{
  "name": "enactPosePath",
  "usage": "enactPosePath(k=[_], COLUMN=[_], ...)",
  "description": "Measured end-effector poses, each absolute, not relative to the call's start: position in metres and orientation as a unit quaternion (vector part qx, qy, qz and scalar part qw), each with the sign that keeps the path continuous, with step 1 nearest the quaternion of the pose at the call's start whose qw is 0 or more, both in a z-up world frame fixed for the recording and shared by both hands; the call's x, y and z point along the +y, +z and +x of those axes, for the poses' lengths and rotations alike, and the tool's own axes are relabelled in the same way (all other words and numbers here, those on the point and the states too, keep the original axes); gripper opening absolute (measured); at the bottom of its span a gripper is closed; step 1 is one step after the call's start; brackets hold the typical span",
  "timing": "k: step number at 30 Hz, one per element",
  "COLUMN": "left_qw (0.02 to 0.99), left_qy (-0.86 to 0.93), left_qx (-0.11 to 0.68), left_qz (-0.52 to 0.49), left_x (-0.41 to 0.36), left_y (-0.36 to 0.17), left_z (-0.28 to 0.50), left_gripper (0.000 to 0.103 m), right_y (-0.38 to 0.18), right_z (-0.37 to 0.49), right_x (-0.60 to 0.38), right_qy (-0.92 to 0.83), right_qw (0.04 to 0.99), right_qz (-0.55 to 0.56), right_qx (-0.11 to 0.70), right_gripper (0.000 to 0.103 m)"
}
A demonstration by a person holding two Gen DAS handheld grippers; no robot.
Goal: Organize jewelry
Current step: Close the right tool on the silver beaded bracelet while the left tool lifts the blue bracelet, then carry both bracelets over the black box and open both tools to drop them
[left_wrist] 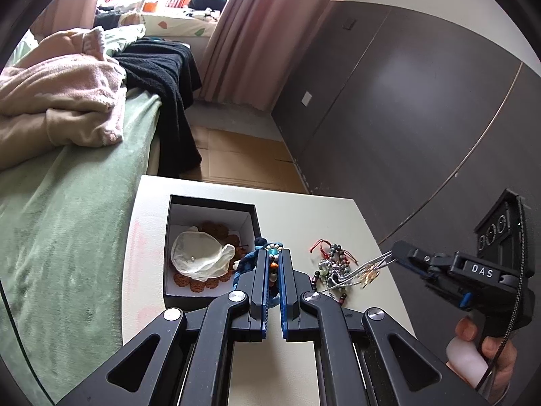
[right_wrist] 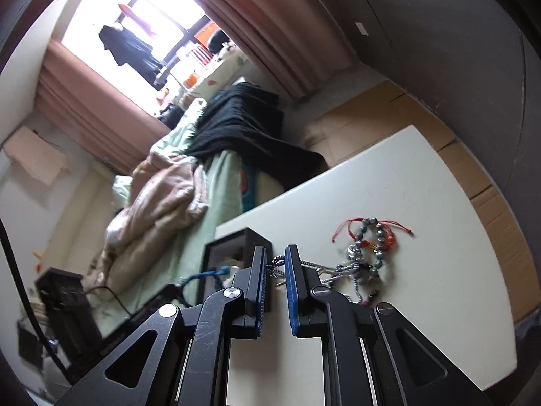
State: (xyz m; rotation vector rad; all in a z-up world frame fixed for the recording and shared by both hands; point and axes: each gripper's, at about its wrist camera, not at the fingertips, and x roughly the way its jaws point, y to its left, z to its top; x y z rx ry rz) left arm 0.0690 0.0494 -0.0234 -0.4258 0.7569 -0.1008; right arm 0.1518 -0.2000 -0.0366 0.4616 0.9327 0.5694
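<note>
Gripping a blue beaded bracelet [left_wrist: 270, 264] in my left gripper [left_wrist: 274, 253] beside the black box [left_wrist: 250, 218], I am pinching a silver chain [left_wrist: 358, 272] in my right gripper [right_wrist: 274, 264] above the bracelet pile [right_wrist: 370, 253] on the white table [right_wrist: 422, 203].

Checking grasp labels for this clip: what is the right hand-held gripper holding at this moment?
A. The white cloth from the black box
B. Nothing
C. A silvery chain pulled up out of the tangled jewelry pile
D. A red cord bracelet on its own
C: the right hand-held gripper pinches a silvery chain, which runs taut from its tips down into the jewelry pile on the table.
</note>
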Motion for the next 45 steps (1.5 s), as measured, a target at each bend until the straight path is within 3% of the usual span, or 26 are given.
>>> enactPosePath(k=[7, 17, 21, 22, 23, 45], left_qw=[0.909, 0.914, 0.917, 0.918, 0.919, 0.913], left_qy=[-0.048, -0.045, -0.038, -0.035, -0.032, -0.016], left_qx=[0.355, 0.329, 0.314, 0.310, 0.305, 0.274], left_qz=[-0.214, -0.234, -0.244, -0.246, -0.249, -0.302], left_x=[0.055, 0.070, 0.080, 0.083, 0.086, 0.128], left_y=[-0.019, -0.010, -0.006, -0.005, -0.003, 0.002], left_z=[0.066, 0.060, 0.055, 0.053, 0.052, 0.036], left_gripper=[0.005, 0.005, 0.005, 0.005, 0.005, 0.005], right_y=[-0.043, 0.001, 0.023, 0.028, 0.034, 0.174], right_z=[0.153, 0.143, 0.140, 0.139, 0.138, 0.108], right_x=[-0.190, -0.163, -0.147, -0.143, -0.139, -0.072], right_qy=[0.303, 0.339, 0.354, 0.358, 0.364, 0.395], right_qw=[0.806, 0.819, 0.824, 0.825, 0.826, 0.867], right_qz=[0.241, 0.222, 0.214, 0.211, 0.210, 0.146], right_qx=[0.447, 0.406, 0.388, 0.383, 0.377, 0.265], right_gripper=[0.013, 0.013, 0.012, 0.005, 0.004, 0.004])
